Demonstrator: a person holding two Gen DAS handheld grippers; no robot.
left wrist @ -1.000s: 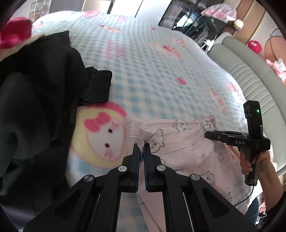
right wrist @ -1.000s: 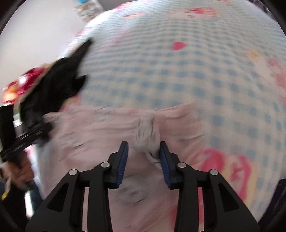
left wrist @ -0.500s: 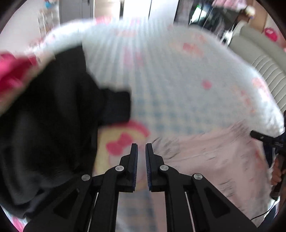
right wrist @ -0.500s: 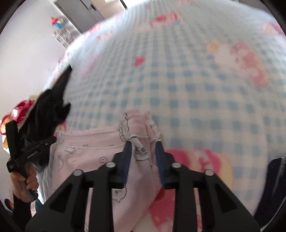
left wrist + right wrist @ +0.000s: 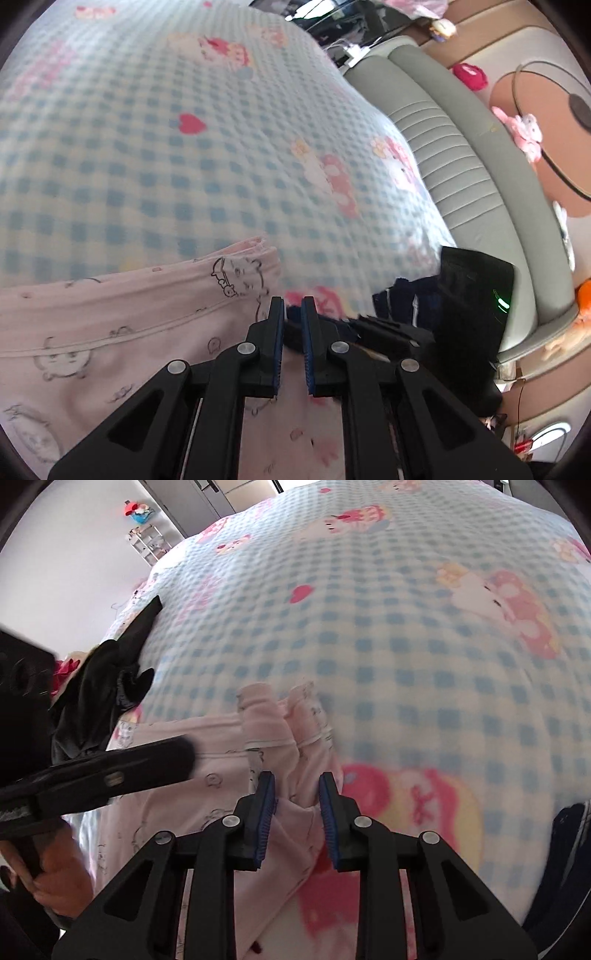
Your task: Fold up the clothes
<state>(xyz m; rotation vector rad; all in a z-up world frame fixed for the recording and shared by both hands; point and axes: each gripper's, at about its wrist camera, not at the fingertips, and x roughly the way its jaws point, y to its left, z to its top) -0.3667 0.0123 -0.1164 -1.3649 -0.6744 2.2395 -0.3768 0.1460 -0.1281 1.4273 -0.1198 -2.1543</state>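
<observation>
A pink garment [image 5: 122,325] printed with small cartoon animals lies on the blue-checked bedspread [image 5: 184,166]. My left gripper [image 5: 293,306] hovers over its right edge, the jaws a narrow gap apart with nothing between them. My right gripper [image 5: 297,782] is closing on a bunched fold of the pink garment [image 5: 291,734], which fills the gap between the blue pads. In the left wrist view the right gripper [image 5: 365,326] lies just beyond my left fingertips. In the right wrist view the left gripper [image 5: 181,757] reaches in from the left, held by a hand [image 5: 48,878].
A heap of black clothes [image 5: 99,686] lies at the bed's left side. A dark navy garment [image 5: 569,834] sits at the lower right. A padded grey headboard [image 5: 461,155] runs along the bed's right edge. Plush toys and shelves stand beyond.
My left gripper let go of the pink garment's left corner and swung right to its other edge, beside the right gripper. The right jaws narrowed on the fold.
</observation>
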